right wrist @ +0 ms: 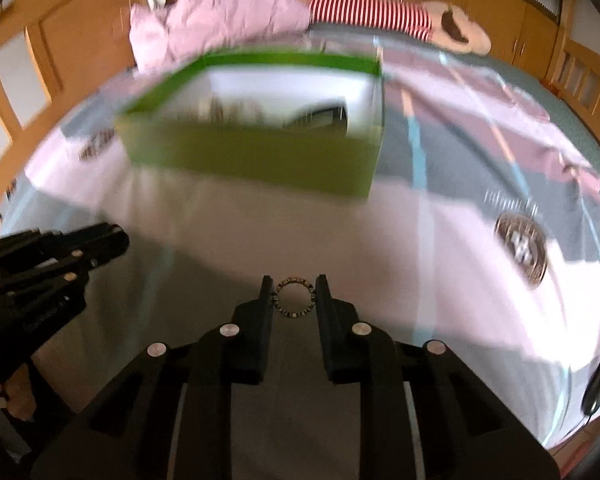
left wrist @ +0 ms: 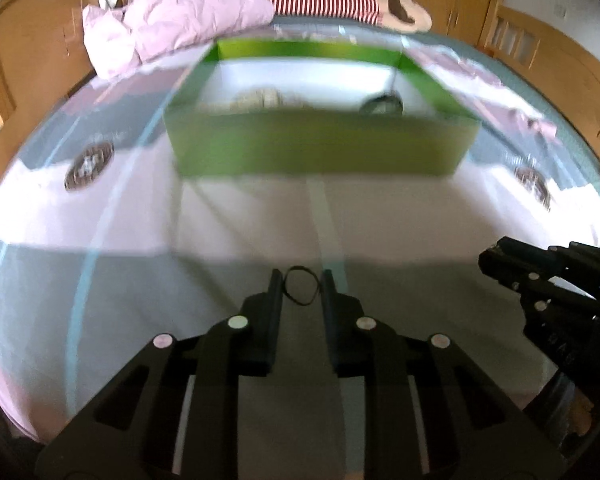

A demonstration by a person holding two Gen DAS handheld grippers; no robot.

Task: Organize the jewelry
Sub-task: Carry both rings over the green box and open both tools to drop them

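Observation:
My left gripper (left wrist: 302, 280) is shut on a thin black loop (left wrist: 303, 303), which is pinched between its two fingertips just above the bed cover. My right gripper (right wrist: 293, 286) is shut on a small beaded ring-shaped bracelet (right wrist: 294, 315), whose sides touch both pads. An open green box (left wrist: 320, 148) with a white inside stands ahead of both grippers. It holds a pale beaded piece (left wrist: 256, 98) and a dark round piece (left wrist: 382, 106). The right gripper (left wrist: 500, 260) shows at the right edge of the left wrist view. In the right wrist view, the left gripper (right wrist: 108, 240) sits at the left and the green box (right wrist: 252, 156) ahead.
The surface is a bed cover in pink, white and grey with round dark emblems (left wrist: 89, 164) (right wrist: 521, 248). A crumpled pink quilt (left wrist: 172, 20) and a red-and-white striped soft item (left wrist: 324, 0) lie beyond the box. Wooden cabinets line the room behind.

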